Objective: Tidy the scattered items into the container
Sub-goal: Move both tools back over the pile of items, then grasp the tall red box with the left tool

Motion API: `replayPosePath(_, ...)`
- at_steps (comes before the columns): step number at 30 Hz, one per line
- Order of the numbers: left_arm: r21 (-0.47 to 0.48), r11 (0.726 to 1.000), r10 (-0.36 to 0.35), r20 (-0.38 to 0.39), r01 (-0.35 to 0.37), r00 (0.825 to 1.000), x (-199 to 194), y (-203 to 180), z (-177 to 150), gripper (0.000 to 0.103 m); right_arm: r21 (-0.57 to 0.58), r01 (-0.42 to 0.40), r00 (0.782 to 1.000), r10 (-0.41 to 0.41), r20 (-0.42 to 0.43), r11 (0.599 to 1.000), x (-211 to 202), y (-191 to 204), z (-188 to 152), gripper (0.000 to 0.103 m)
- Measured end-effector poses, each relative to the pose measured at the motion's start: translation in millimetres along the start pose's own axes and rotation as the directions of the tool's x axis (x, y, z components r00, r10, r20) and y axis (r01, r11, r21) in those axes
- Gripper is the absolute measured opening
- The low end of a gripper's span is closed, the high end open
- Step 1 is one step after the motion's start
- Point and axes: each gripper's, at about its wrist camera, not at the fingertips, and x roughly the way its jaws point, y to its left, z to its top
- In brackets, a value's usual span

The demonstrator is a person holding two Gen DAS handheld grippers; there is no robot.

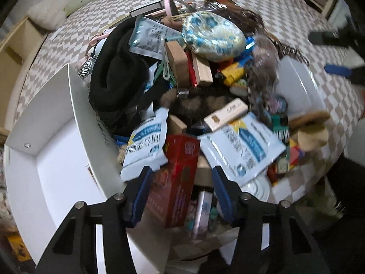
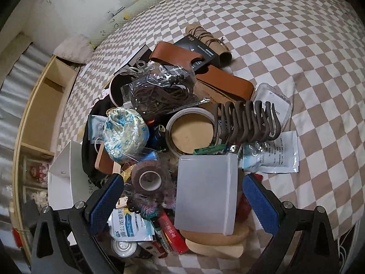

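Hovering over the heap on the checkered bed (image 2: pixel 285 45), we have the left hand-held gripper (image 1: pixel 182 194) straddling a red box (image 1: pixel 180 171); its pads sit either side of the box, about half spread, and we cannot tell whether they touch it yet. The right hand-held gripper (image 2: pixel 183 203) is spread wide over a frosted plastic tub (image 2: pixel 205 189), not touching it.

The container, a white bin (image 1: pixel 57 159), stands just left of the red box and looks nearly bare inside, so we judge the tidying barely begun.

The risks come from the stacking. White sachets (image 1: pixel 146 146) lie just beside the red box and may overlap it, so lifting it could drag them off the heap. The box is slick and tilted, and a shallow pinch may let it twist out. Beyond the plastic tub, the brown hair claw (image 2: pixel 248 123) and tape ring (image 2: pixel 189 132) perch loosely and could roll away if the heap shifts.
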Motion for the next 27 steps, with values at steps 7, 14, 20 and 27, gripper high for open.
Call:
replayPosePath(7,0.109,0.993,0.037,-0.005,-0.036,0.999,3,-9,-27,0.046,-0.012,0.0,1.0,0.0,0.011,1.0,0,2,0,0.103)
replayPosePath(14,0.206,0.97,0.133,0.001,-0.13,0.991,12,-26,-37,0.046,-0.045,-0.011,1.0,0.01,-0.014,0.999,9,16,-7,0.103)
replayPosePath(20,0.216,0.961,0.174,0.004,-0.171,0.985,21,-25,-35,0.029,-0.097,-0.063,0.997,0.058,-0.057,0.993,21,32,-17,0.103)
replayPosePath(27,0.141,0.985,0.097,0.024,-0.1,0.995,14,-8,-25,0.026,-0.125,-0.107,0.992,0.096,-0.087,0.986,31,44,-23,0.103)
